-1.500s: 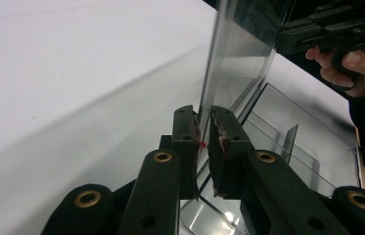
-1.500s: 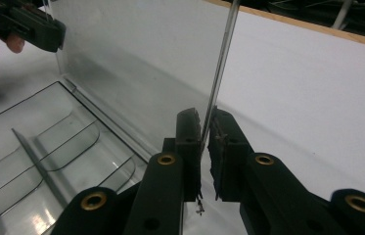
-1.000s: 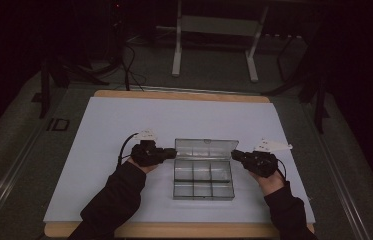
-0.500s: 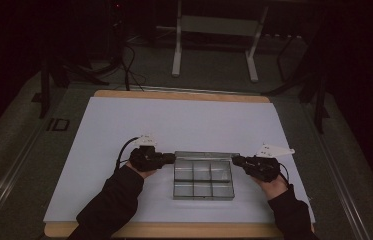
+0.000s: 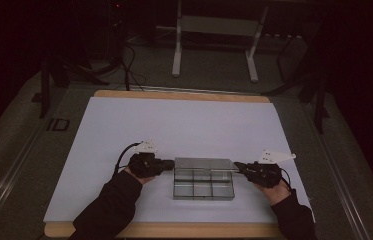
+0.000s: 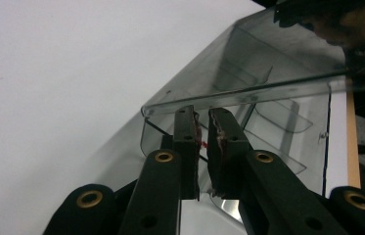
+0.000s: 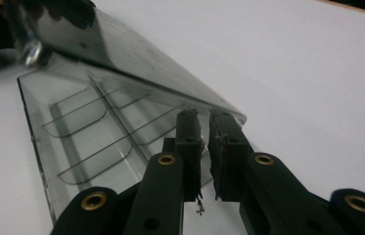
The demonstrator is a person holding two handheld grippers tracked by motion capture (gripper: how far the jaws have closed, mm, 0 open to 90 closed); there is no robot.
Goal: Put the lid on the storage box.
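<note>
Lid (image 5: pixel 205 163) lowered further over box (image 5: pixel 203 188), left gripper (image 5: pixel 166 164) and right gripper (image 5: pixel 237 167) pinching it.

Left gripper (image 5: pixel 166 164): black body, black cable looping off its left side, pale three-cornered plate on top. Right gripper (image 5: pixel 239 167): same build, same pale plate. Jaws: black bars with brass-ringed pivot holes; inner pads (image 6: pixel 197 142) worn, flecked red. Both forearms in dark sleeves (image 5: pixel 108 210).

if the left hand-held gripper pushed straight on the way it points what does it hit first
The left hand-held gripper would most likely meet the clear box first: its nearly closed jaws sit right at the box's end wall, just under the edge of the lid. Whether they already touch is unclear.
</note>
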